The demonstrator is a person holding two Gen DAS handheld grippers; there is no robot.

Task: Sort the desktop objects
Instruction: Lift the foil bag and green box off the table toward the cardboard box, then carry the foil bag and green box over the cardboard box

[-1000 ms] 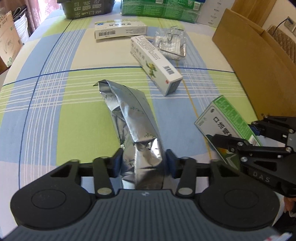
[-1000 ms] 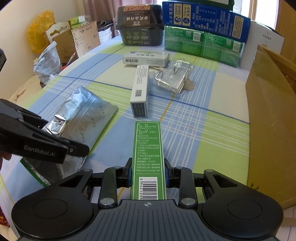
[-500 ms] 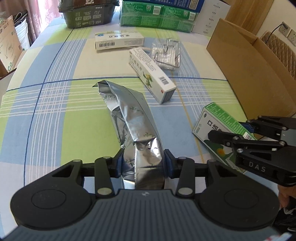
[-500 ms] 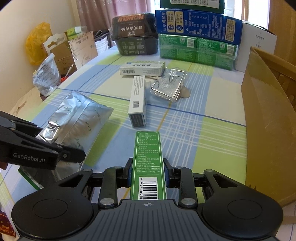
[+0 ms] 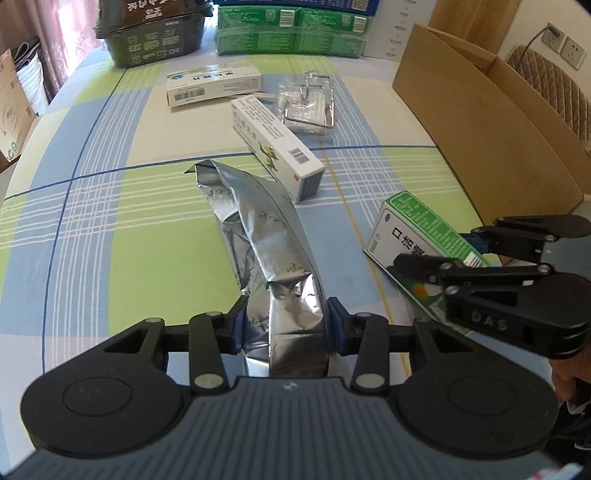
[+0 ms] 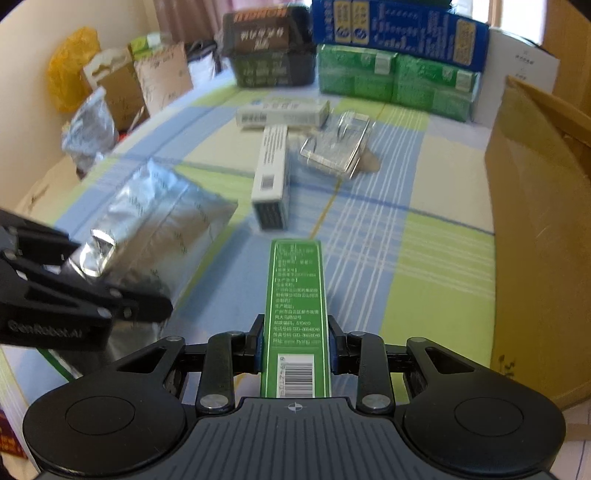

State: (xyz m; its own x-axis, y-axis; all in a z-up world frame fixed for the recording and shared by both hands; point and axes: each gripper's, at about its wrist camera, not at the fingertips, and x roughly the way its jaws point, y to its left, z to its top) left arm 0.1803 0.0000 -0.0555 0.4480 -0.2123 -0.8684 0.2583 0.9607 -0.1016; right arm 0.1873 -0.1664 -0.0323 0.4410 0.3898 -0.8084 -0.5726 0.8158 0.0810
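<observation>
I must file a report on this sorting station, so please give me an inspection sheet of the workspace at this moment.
Surface: checked tablecloth, blue, green and cream.
Job's things: silver foil pouch and green medicine box, both gripped; two white medicine boxes; bagged wire rack.
Clutter: dark food tub, green packs, blue carton at the far edge.
Grippers: left gripper shut on the pouch; right gripper shut on the green box.
Cables: one cord at the wall socket.
Surroundings: open cardboard box on the right; yellow bag.
</observation>
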